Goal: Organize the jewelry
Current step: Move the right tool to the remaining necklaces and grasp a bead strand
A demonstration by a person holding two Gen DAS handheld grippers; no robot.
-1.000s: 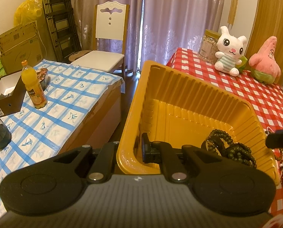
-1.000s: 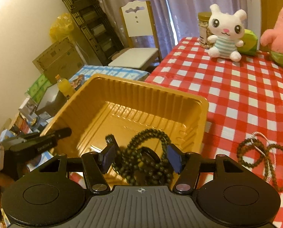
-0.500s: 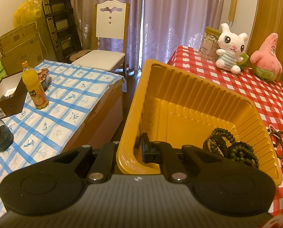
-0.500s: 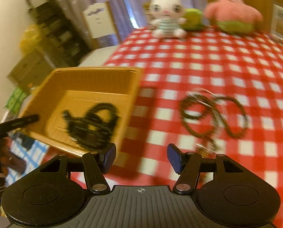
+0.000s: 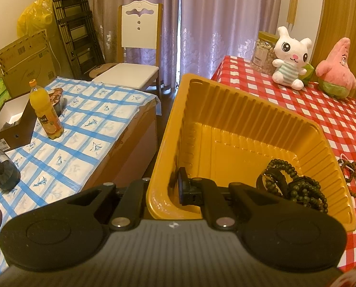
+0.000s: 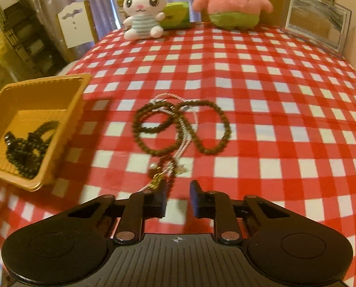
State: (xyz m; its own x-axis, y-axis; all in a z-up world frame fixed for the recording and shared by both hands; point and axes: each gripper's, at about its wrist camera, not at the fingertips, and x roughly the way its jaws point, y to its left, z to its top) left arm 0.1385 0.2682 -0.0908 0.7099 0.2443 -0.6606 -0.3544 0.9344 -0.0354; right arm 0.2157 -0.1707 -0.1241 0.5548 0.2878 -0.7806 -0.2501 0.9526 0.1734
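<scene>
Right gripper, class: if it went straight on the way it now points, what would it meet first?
Probably the beaded necklaces lying on the checked tablecloth, just ahead of the right gripper and its open jaws; depth is uncertain.

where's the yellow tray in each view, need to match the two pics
Left wrist: the yellow tray fills the centre and right, and the left gripper is shut on its near wall.
Right wrist: the same tray sits at the left edge on the red checked tablecloth.
Shared landmark: the white bunny plush at the far end of the table.
</scene>
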